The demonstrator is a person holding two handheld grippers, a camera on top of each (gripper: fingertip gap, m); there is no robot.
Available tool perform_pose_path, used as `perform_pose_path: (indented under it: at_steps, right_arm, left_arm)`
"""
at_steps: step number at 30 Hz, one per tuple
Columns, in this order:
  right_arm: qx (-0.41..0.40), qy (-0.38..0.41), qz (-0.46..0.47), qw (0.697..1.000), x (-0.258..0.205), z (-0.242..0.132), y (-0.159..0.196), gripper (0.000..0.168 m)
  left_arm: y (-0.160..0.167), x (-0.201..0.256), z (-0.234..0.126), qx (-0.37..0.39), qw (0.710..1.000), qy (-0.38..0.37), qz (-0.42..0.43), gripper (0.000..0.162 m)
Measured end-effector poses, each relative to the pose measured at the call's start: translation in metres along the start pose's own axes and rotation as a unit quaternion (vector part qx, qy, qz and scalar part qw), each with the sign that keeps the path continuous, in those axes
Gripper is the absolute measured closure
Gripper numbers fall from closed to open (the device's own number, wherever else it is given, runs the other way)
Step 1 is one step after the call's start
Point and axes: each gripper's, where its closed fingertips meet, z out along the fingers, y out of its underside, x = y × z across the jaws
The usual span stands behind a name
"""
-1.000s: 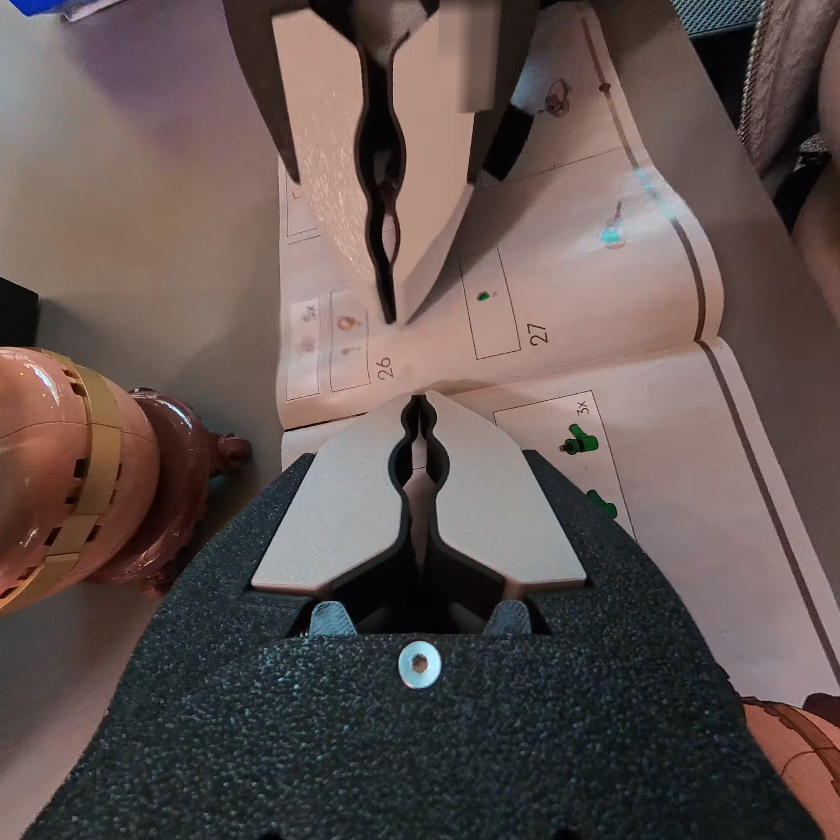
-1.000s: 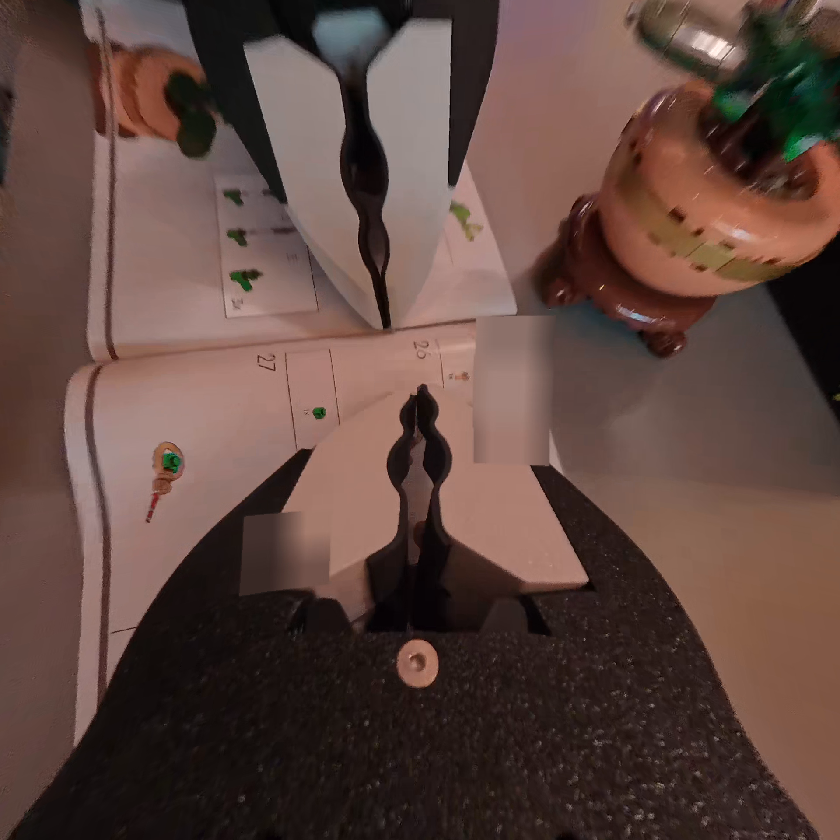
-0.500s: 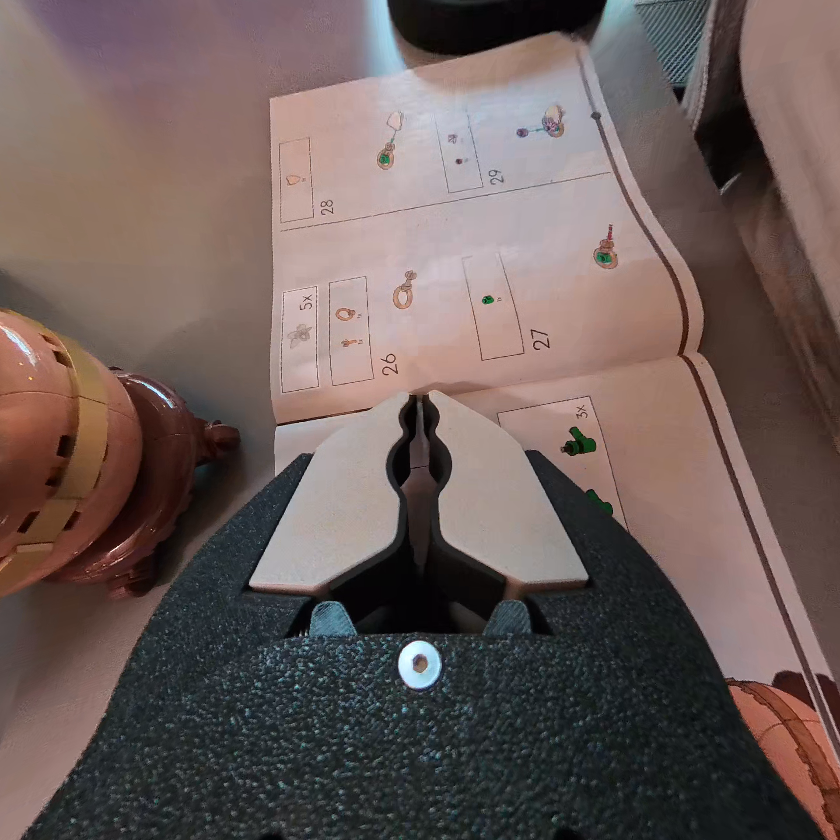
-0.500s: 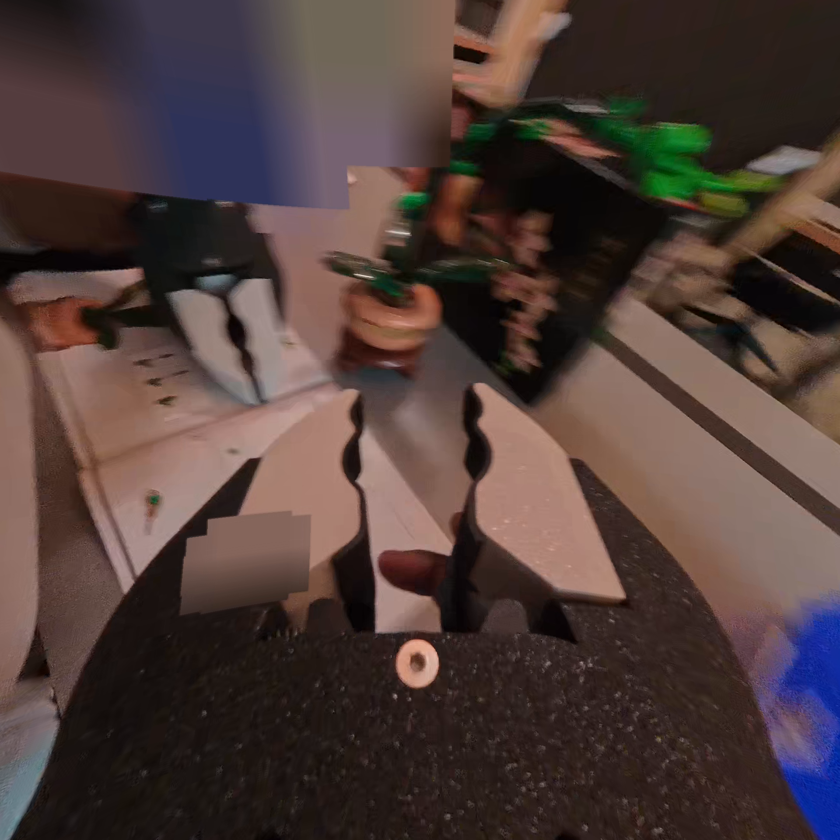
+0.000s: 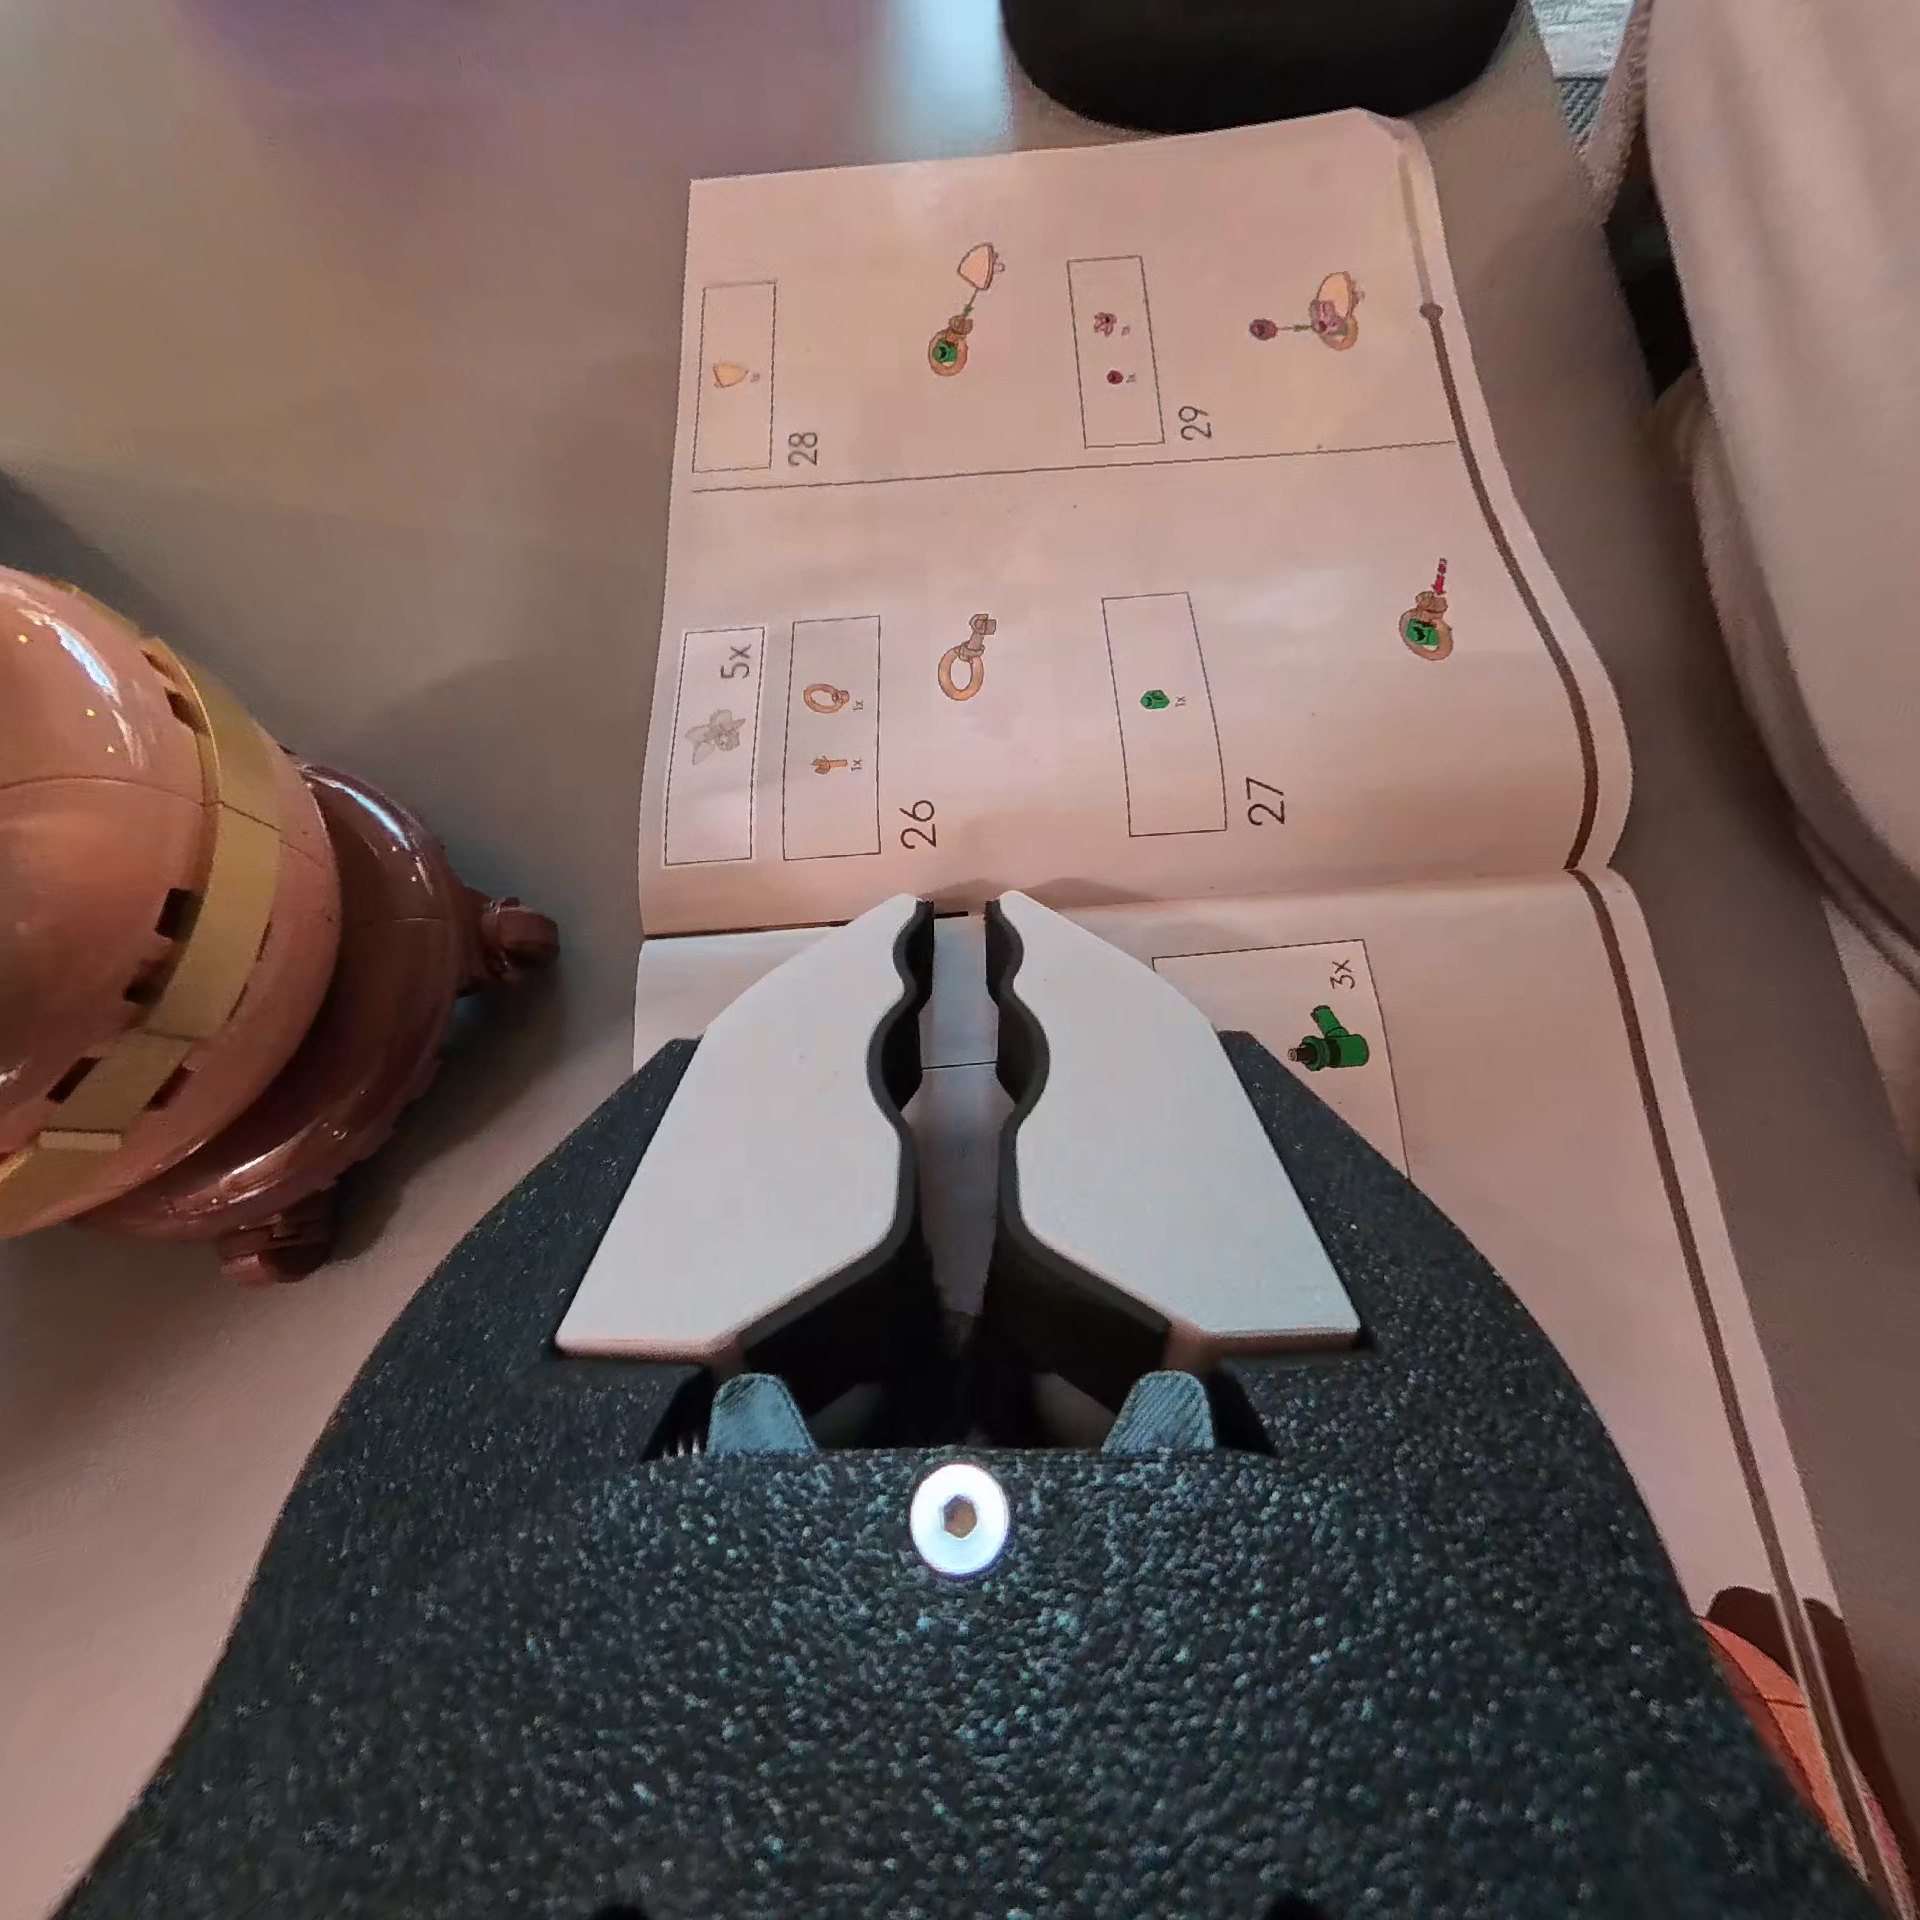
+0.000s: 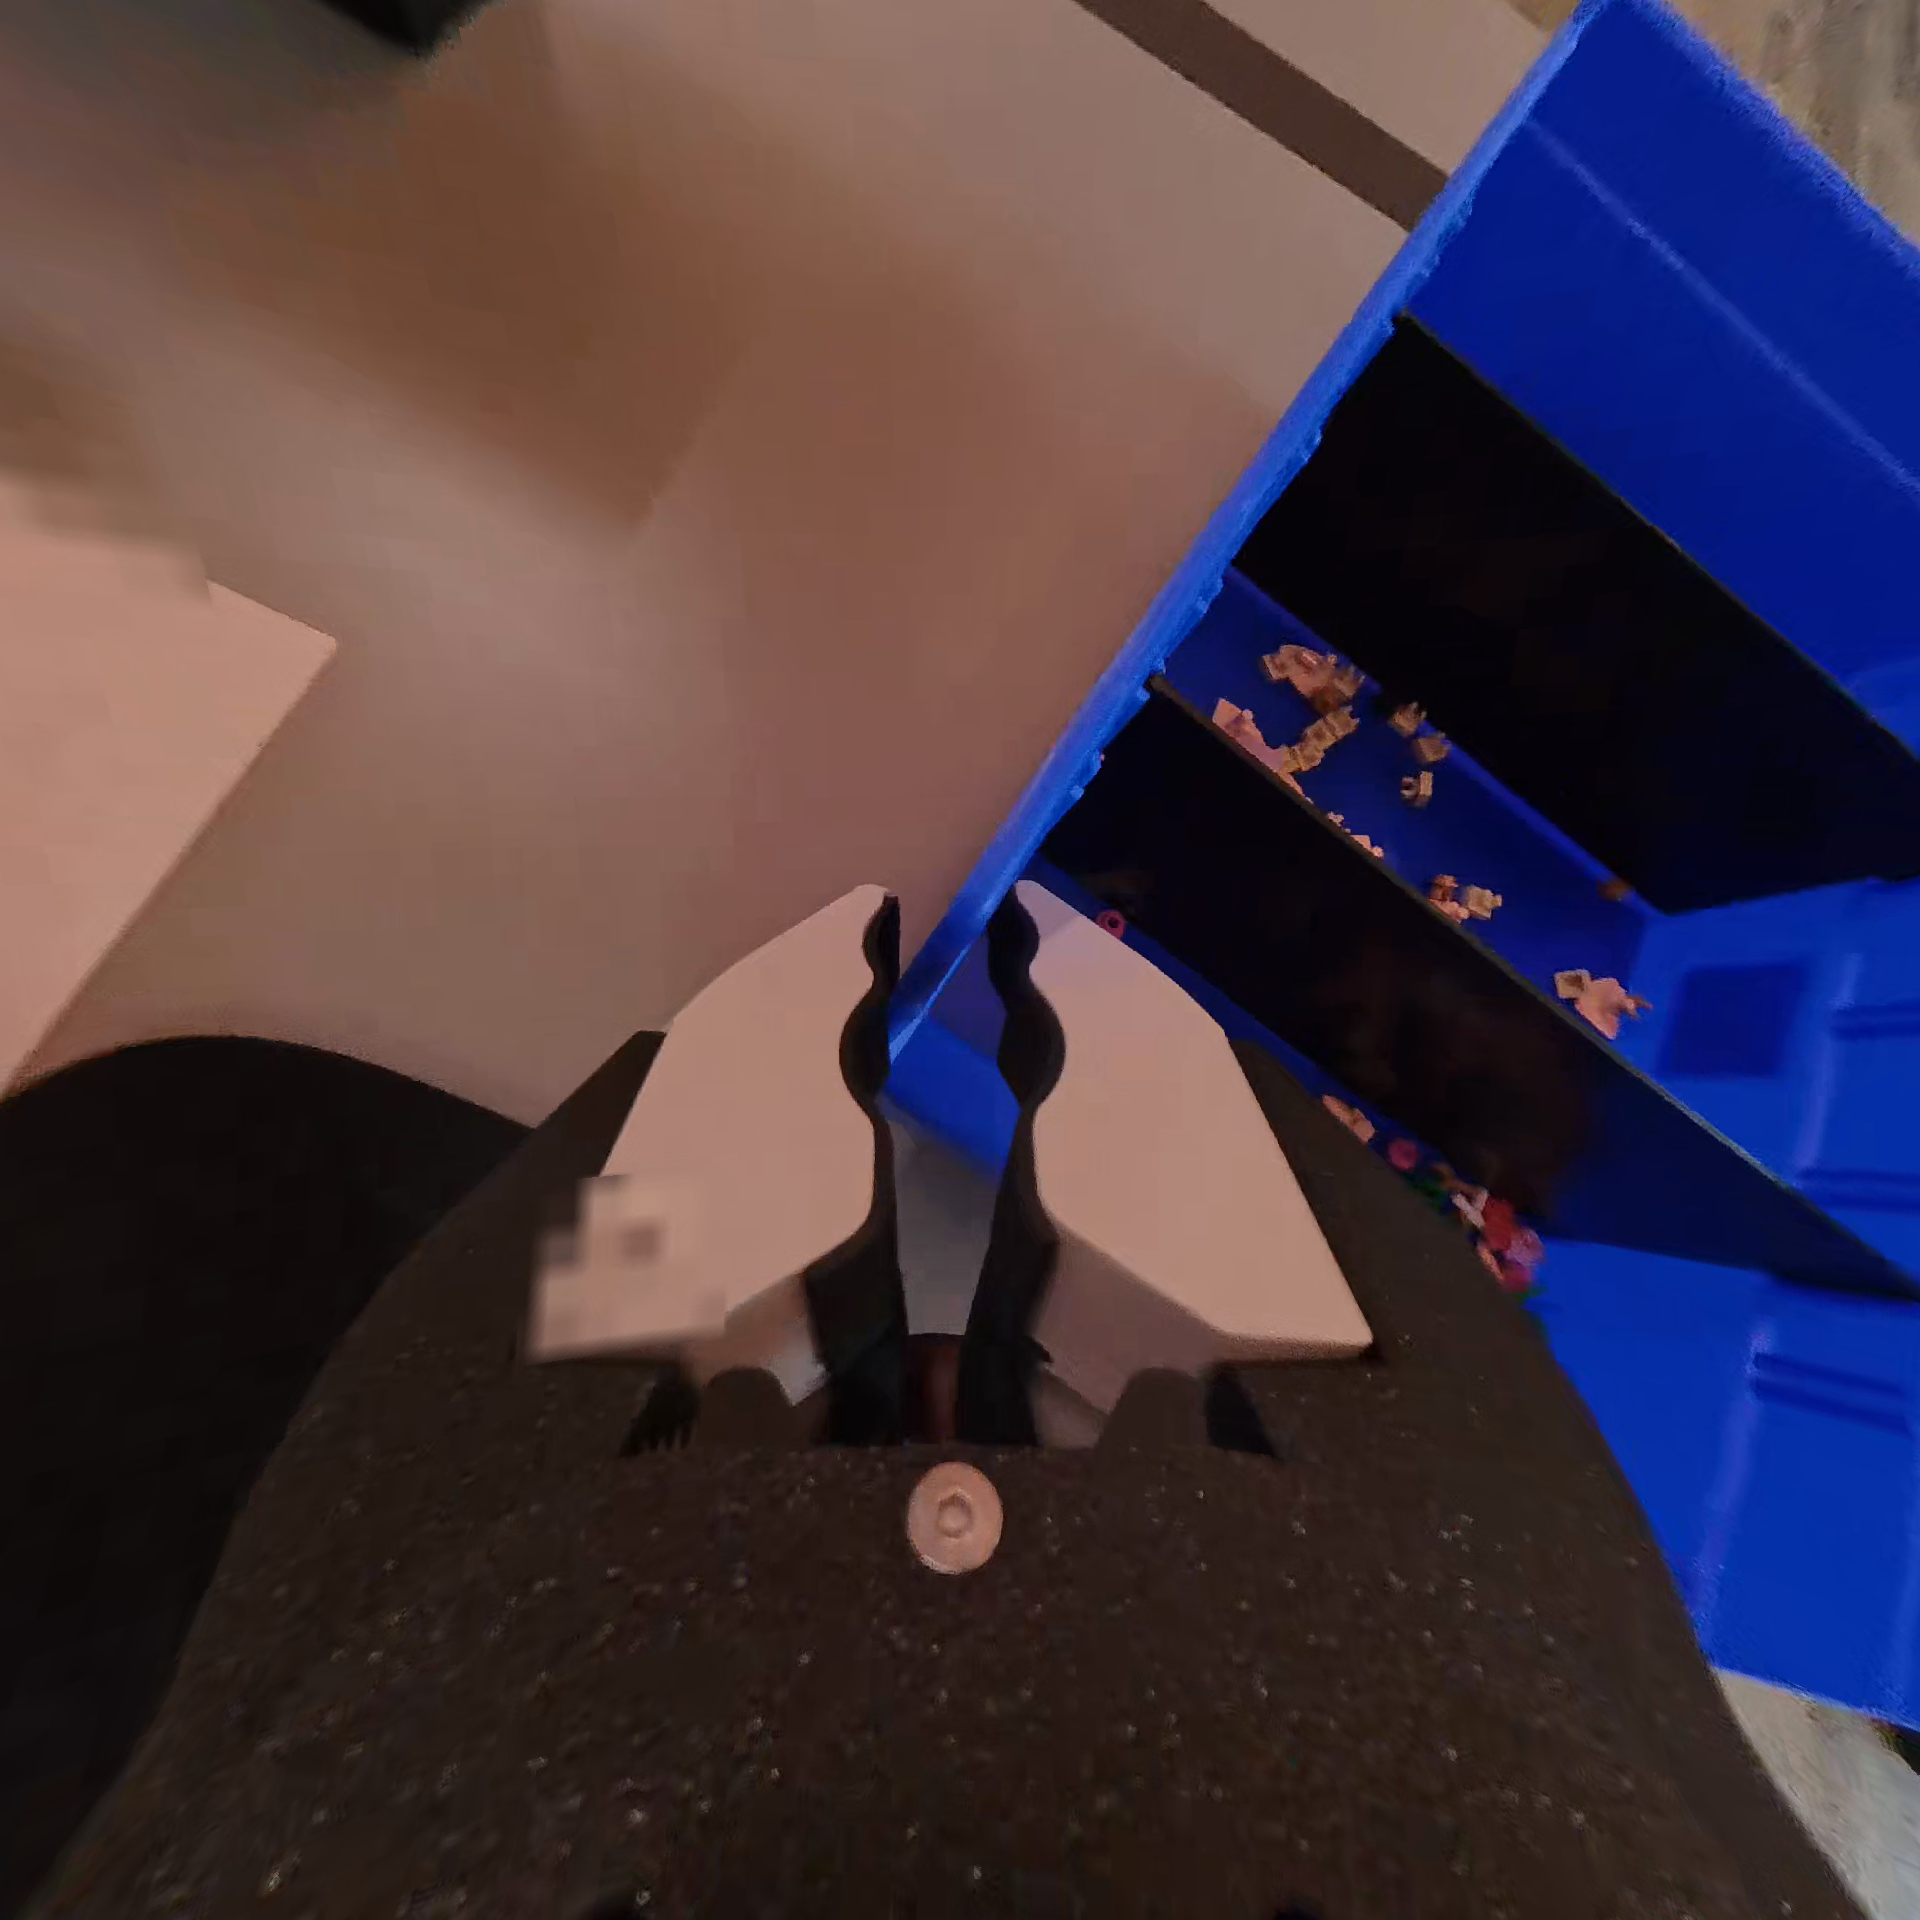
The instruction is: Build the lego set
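My left gripper [image 5: 956,909] hovers low over the open instruction booklet [image 5: 1091,540]. Its jaws stand a narrow gap apart with nothing between them. A built tan and brown lego pot [image 5: 156,935] stands on the table just left of it. My right gripper [image 6: 945,914] is open and empty, its tips at the near corner of a blue parts bin [image 6: 1558,312]. The bin has black dividers [image 6: 1403,1039]. Small tan pieces [image 6: 1320,707] and pink pieces [image 6: 1496,1236] lie in its compartments. The right wrist view is blurred by motion.
A black round object [image 5: 1247,52] sits beyond the booklet's far edge. A person's pale clothing [image 5: 1787,416] is along the right. In the right wrist view a white sheet [image 6: 125,748] lies at the left on the pale table and a dark shape [image 6: 208,1195] at the lower left. The grippers' ends are close to 35 cm from one another. My right tips are roughly 15 cm from the black round object [image 5: 1247,52].
My right gripper left its spot opposite the left gripper over the booklet, opened, and swung over to the blue bin. My left gripper's jaws parted slightly; it stayed over the booklet.
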Motion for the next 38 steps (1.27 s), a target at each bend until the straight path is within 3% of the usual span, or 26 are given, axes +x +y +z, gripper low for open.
perform_pose_path:
  at_steps: [11,21,25,28,30,33,36,38]
  right_arm:
    - [0.058,-0.055,-0.016,0.997,-0.099,-0.006,-0.035,0.153]
    - [0.095,-0.154,-0.068,0.981,-0.141,-0.02,-0.04,0.146]
    - [0.16,-0.239,-0.004,0.958,-0.136,-0.05,-0.048,0.146]
    - [0.212,-0.23,0.037,0.949,-0.094,-0.079,-0.056,0.153]
    - [0.178,-0.175,0.027,0.968,-0.053,-0.077,-0.047,0.164]
    - [0.007,-0.165,-0.091,0.982,-0.027,-0.051,-0.017,0.167]
    - [-0.103,-0.186,-0.258,0.942,-0.029,-0.021,0.0,0.165]
    - [-0.167,-0.205,-0.311,0.913,-0.027,-0.006,0.018,0.164]
  left_arm:
    - [0.002,-0.001,-0.002,0.0,1.0,0.012,-0.029,0.153]
    - [0.002,-0.001,-0.002,0.0,0.999,0.015,-0.031,0.153]
    - [0.002,-0.001,-0.002,0.0,0.999,0.014,-0.032,0.153]
    - [0.002,-0.001,-0.002,0.001,1.0,0.012,-0.029,0.153]
    - [0.001,-0.001,-0.002,0.001,0.999,0.015,-0.032,0.153]
    - [0.001,-0.001,-0.002,0.002,0.999,0.024,-0.041,0.153]
    - [0.001,-0.001,-0.002,0.002,0.999,0.024,-0.042,0.153]
    - [0.002,-0.001,-0.002,0.002,0.999,0.019,-0.036,0.153]
